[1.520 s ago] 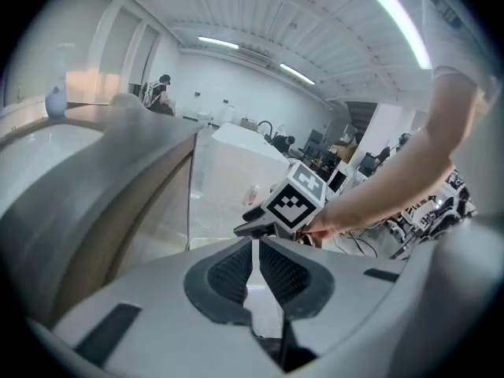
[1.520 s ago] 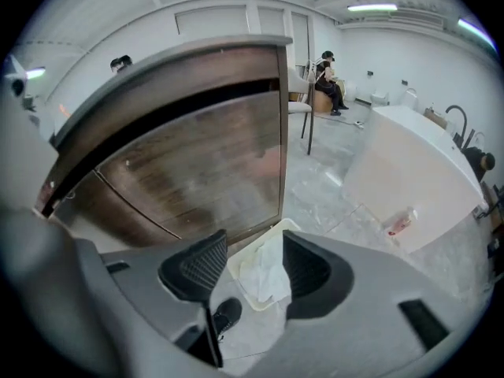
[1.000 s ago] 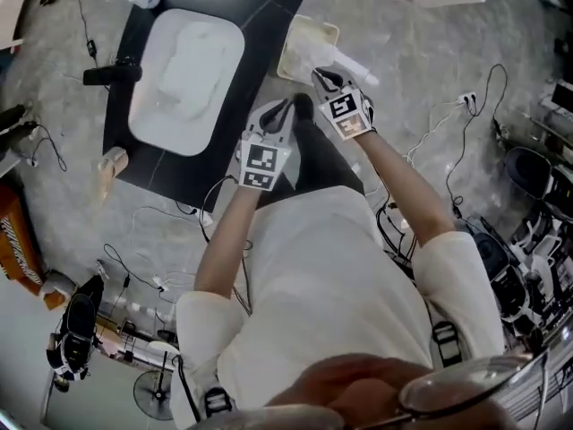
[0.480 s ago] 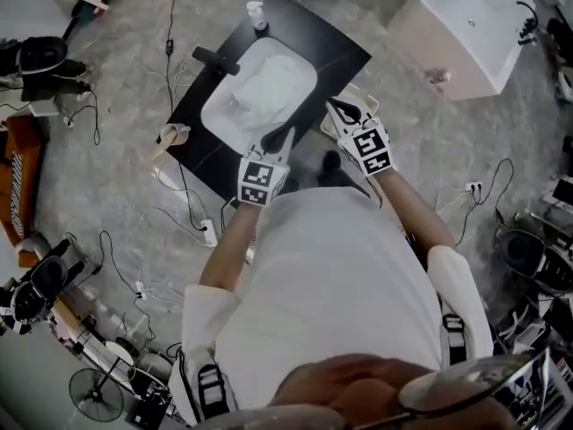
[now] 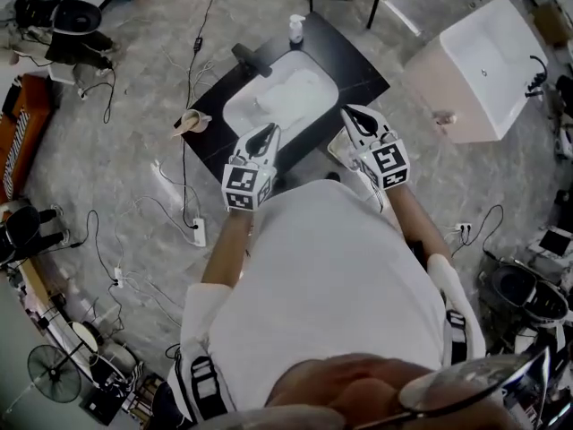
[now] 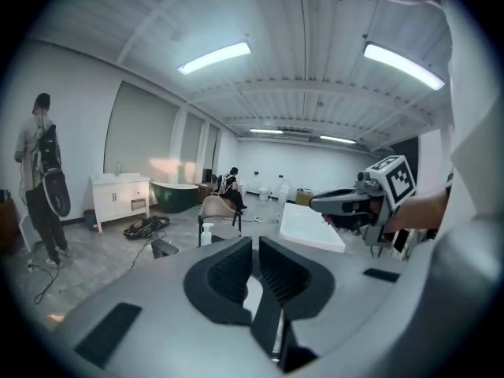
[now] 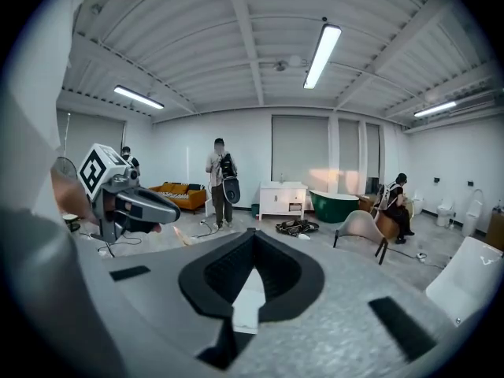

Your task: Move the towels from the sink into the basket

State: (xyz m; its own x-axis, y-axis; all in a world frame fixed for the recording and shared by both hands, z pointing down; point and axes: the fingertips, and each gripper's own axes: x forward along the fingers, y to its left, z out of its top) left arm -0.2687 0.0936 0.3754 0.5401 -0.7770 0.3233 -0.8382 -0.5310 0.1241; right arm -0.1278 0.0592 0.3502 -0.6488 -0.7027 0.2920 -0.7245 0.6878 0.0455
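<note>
Standing over black desk [image 5: 354, 61], head view: white sink [image 5: 235, 116] set in it, long axis lower-left to upper-right. Towels [image 5: 288, 92] are a white heap in the sink, stretched along the same axis, no clear front end. Basket [image 5: 332, 150] is off desk's near-right edge, mostly hidden. Left hand-held gripper [image 5: 267, 133]: narrow slit, empty, aimed at sink. Right hand-held gripper [image 5: 349, 115]: closed, empty, raised. Soap btl [image 5: 296, 29] upright at far corner.
</note>
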